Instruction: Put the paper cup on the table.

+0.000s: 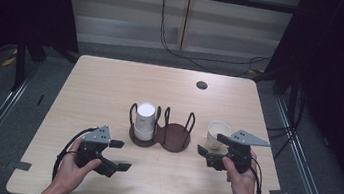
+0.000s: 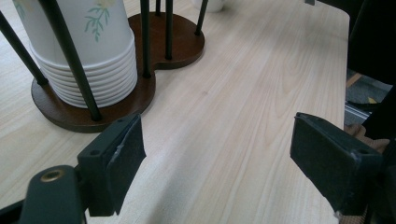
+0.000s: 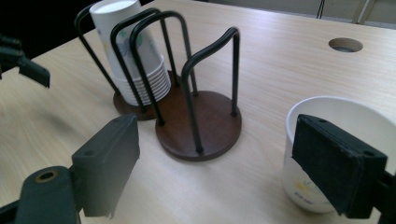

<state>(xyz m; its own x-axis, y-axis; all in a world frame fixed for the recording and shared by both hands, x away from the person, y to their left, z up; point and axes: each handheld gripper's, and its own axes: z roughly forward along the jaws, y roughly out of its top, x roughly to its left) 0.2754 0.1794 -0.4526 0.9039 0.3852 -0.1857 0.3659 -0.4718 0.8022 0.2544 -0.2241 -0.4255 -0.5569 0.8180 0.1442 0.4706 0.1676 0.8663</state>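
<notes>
Your left gripper [image 1: 121,155] has its jaws wide apart, nothing between; the stacked paper cups [image 2: 84,46] sit ahead. Your right gripper [image 1: 213,149], jaws spread too, flanks the single paper cup [image 3: 327,140] at its right jaw.

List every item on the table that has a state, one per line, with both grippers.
cup stack: upside down, nested, standing in the holder's left bay
cup holder: upright; right bay empty
single cup: upright, mouth up, on the table right of the holder
left gripper: open, holding nothing
right gripper: open, holding nothing, close to the single cup
</notes>
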